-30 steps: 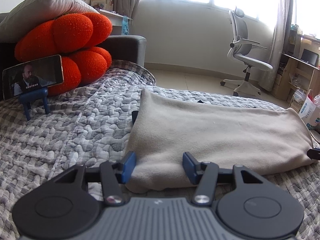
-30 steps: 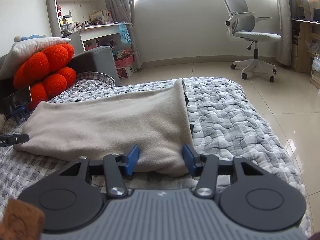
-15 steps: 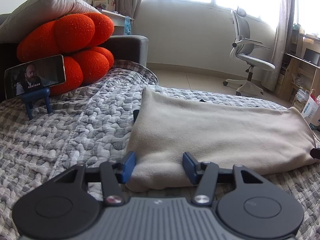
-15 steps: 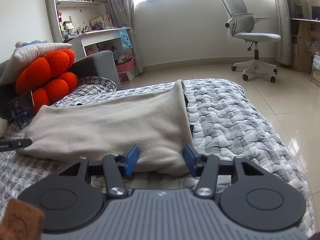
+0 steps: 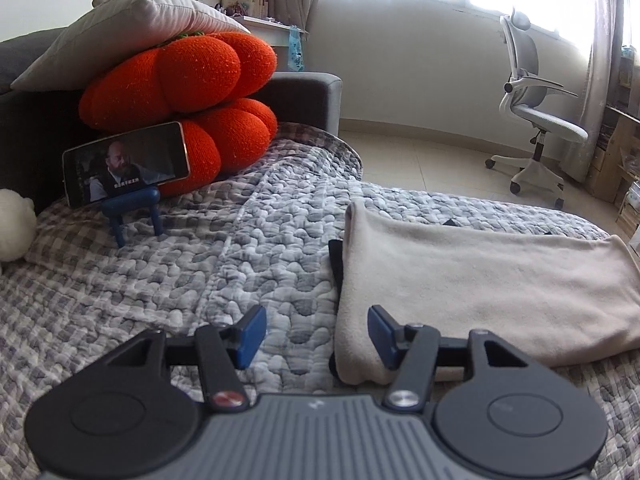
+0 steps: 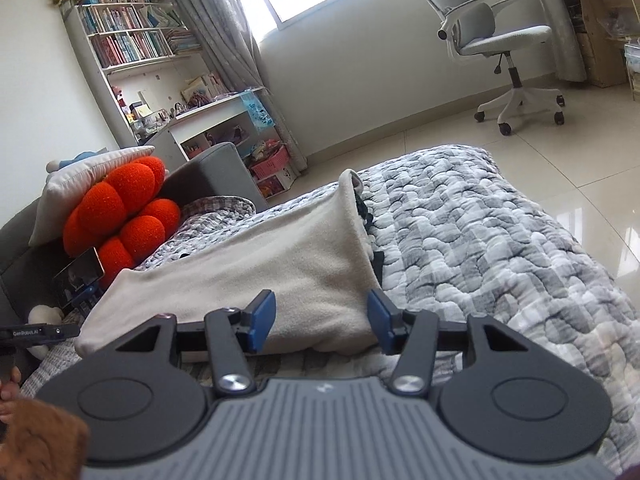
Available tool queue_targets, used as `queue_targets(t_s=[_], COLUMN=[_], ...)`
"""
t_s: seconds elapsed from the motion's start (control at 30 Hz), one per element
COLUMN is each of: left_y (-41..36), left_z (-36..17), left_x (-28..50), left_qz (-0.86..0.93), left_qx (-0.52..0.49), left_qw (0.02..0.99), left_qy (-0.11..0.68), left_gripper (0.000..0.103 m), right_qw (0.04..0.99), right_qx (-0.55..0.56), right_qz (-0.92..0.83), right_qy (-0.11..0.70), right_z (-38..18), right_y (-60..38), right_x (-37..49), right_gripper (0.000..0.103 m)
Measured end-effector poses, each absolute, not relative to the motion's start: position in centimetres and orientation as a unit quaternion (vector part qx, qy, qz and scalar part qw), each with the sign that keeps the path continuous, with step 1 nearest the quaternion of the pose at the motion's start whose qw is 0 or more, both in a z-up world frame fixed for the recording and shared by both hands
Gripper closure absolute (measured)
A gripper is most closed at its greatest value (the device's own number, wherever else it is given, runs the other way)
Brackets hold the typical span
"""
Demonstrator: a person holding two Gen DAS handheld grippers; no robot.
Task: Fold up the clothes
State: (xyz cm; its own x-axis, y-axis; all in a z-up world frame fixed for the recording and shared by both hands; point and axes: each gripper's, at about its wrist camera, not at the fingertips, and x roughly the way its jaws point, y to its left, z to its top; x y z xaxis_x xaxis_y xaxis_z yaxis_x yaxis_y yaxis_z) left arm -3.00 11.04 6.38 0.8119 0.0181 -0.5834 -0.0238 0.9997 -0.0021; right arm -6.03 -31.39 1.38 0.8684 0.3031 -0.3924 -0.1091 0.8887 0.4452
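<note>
Folded beige garment lies flat on the grey-white quilt, a dark layer showing under its edge. All places below are rel. to the garment.

Left gripper: over the garment's near corner, jaws opening, w/ the corner's edge in the gap; one blue pad over the cloth, the other over bare quilt. No pinch visible.

Right gripper: at the opposite near corner, jaws opening, straddling the folded corner; pads stand apart from the cloth as far as can be told.

Beyond the garment's far end, seen from the right wrist: phone on blue stand, w/ orange cushion behind it and a pale pillow on top. Office chair stands well apart on the tiled floor; bookshelf against the wall behind the cushion.
</note>
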Motion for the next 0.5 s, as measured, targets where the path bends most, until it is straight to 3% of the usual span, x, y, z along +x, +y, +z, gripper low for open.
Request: queue_targets(t_s=[0.03, 0.2, 0.33, 0.5], left_y=[10.4, 6.0, 2.8, 2.2], left_z=[7.1, 10.2, 11.1, 7.1], left_x=[-3.0, -2.4, -0.4, 1.7], left_qz=[0.003, -0.046, -0.055, -0.033], left_qx=[-0.001, 0.023, 0.028, -0.03], left_qw=[0.953, 0.956, 0.945, 0.939], left_qy=[0.302, 0.289, 0.322, 0.342], left_gripper=[0.045, 0.038, 0.036, 0.033], right_qw=[0.944, 0.942, 0.944, 0.944], right_qx=[0.214, 0.223, 0.214, 0.214], right_qz=[0.093, 0.086, 0.082, 0.08], right_qy=[0.235, 0.234, 0.236, 0.236], right_z=[1.3, 1.3, 1.4, 1.3], right_y=[-31.5, -31.7, -31.3, -31.4], right_x=[-6.0, -6.1, -6.1, -6.1], right_gripper=[0.038, 0.038, 0.038, 0.038])
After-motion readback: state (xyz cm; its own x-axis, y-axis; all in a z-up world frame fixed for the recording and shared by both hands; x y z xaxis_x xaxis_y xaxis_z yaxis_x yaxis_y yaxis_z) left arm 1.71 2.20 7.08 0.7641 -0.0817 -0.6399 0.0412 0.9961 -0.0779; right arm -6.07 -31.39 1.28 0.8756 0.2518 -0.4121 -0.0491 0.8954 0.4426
